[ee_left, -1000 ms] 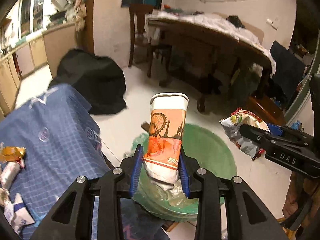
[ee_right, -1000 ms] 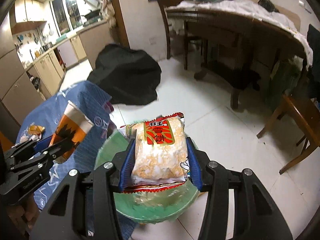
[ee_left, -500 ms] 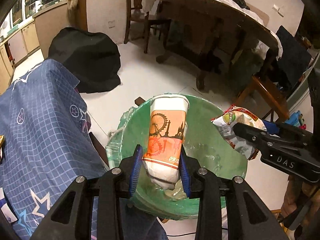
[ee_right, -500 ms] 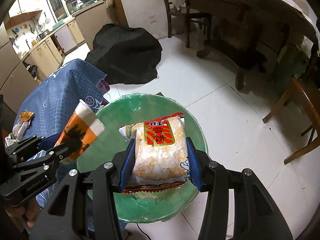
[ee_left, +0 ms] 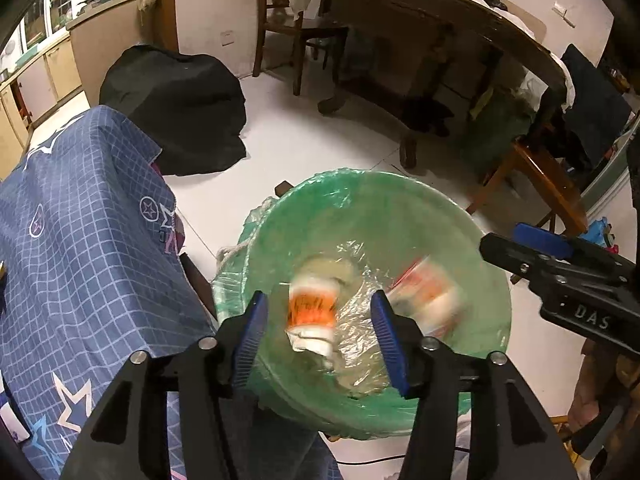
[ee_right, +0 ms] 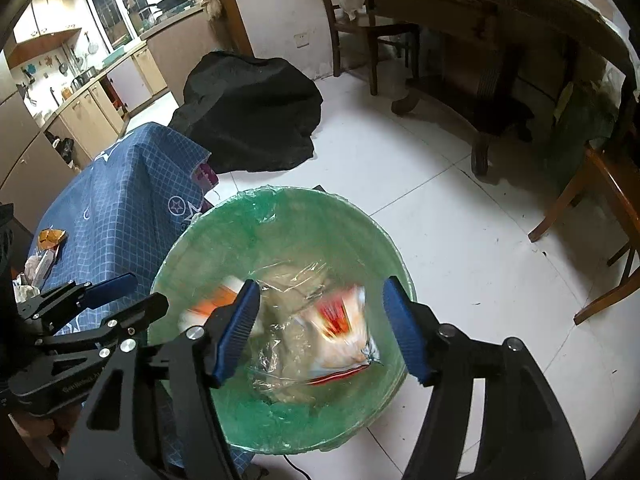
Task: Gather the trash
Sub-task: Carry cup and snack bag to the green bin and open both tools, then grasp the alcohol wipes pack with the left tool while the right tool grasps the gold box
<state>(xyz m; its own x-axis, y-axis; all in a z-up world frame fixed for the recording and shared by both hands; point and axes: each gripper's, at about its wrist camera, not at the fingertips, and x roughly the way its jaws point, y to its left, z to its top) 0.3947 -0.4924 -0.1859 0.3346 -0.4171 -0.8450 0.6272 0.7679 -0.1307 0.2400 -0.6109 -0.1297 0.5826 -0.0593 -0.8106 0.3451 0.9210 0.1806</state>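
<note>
Left tool [ee_left: 318,334] hangs over the green bin [ee_left: 420,208], jaws spread apart, nothing between them. Right tool [ee_right: 320,330] is alongside it above the same bin, jaws likewise wide apart and empty. Orange paper cup [ee_left: 312,312] shows blurred inside the bin's clear liner; snack packet [ee_right: 340,332], red and white, blurs beside it in the bin. Blue checked cloth covers the table [ee_right: 120,208] just left of the bin, some wrappers [ee_right: 50,238] on it. Black bag [ee_right: 252,108] lies on the white floor beyond.
</note>
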